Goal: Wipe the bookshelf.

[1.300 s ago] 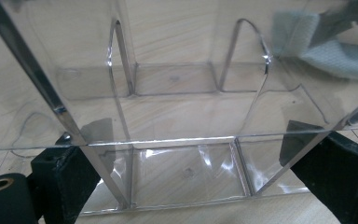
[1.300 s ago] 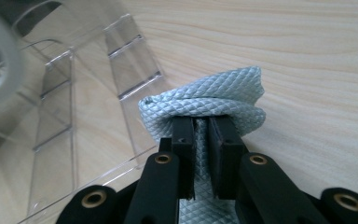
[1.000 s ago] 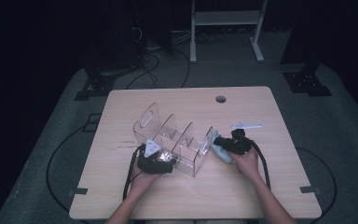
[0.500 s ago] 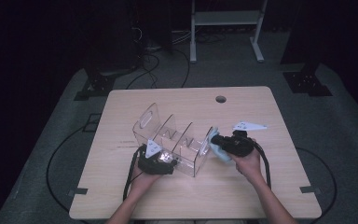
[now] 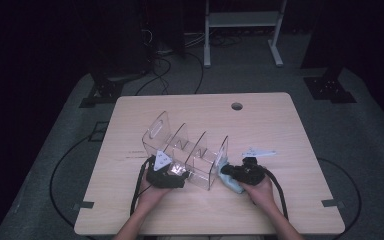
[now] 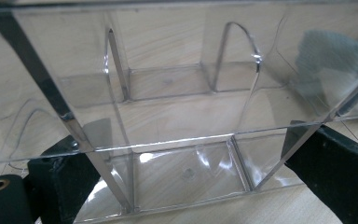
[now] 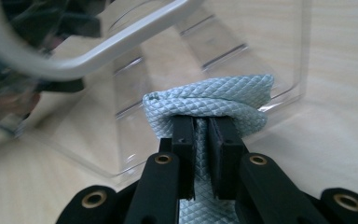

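A: Acrylic divided organiser (image 5: pixel 187 155) is sitting mid-table (image 5: pixel 280 125) in the high view; the left gripper (image 5: pixel 172 172) is bracing its near side, probably so it won't slide.

B: Left gripper view: the black jaws are standing wide on either side of the organiser's clear wall (image 6: pixel 177 116); whether they are pressing it, I cannot tell.

A: Right gripper view: the right gripper (image 7: pixel 200 133) is pinching a folded pale blue cloth (image 7: pixel 209 100), jaws clamped together on it, pushing it against the organiser's end wall, likely wiping.

Wooden table (image 5: pixel 280 125); clear acrylic organizer (image 5: pixel 187 150) standing on it.
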A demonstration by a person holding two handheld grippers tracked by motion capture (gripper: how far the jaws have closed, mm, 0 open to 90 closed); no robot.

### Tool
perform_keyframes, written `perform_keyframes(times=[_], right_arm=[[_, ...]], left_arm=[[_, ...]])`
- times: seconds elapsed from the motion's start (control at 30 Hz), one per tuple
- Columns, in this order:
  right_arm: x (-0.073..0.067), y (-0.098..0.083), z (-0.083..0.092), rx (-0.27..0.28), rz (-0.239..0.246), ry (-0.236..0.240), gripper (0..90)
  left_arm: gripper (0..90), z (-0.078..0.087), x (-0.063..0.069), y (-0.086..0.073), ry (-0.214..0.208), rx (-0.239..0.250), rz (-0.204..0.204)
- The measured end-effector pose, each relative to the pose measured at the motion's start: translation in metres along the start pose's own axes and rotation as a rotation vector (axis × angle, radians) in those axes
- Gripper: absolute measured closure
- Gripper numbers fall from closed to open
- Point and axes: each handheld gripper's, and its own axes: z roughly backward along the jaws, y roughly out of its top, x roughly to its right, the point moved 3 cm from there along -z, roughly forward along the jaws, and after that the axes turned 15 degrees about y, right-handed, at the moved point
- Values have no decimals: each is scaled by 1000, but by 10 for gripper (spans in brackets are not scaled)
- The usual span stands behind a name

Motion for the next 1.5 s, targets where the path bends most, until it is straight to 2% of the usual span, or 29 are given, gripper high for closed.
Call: perform_keyframes(times=[0.13,0.27,0.3,0.37,0.47,0.6,0.83,0.93,1.33,1.5], right_arm=[[-14,-4,0,-10,14,31,817],[-35,-6,2,-9,45,86,817],[-42,-7,2,-7,56,94,817],[-44,-9,3,-6,72,87,817],[-40,-10,4,9,51,94,817],[-35,-9,9,22,55,58,817],[-25,-6,22,26,44,20,817],[-22,-6,27,25,43,9,817],[-5,-7,57,42,30,-57,817],[-5,-7,62,68,35,-52,817]], left_arm=[[52,-1,1,1,10,2,5],[53,-3,2,1,16,1,-1],[53,-3,2,1,14,1,-5],[51,-3,3,2,6,7,7],[37,-1,3,2,-16,10,9],[35,-1,7,2,-34,20,-12],[37,2,17,3,-51,27,-53],[41,2,21,3,-59,33,-58],[45,4,42,6,-170,63,-100],[45,6,41,6,-179,61,-105]])
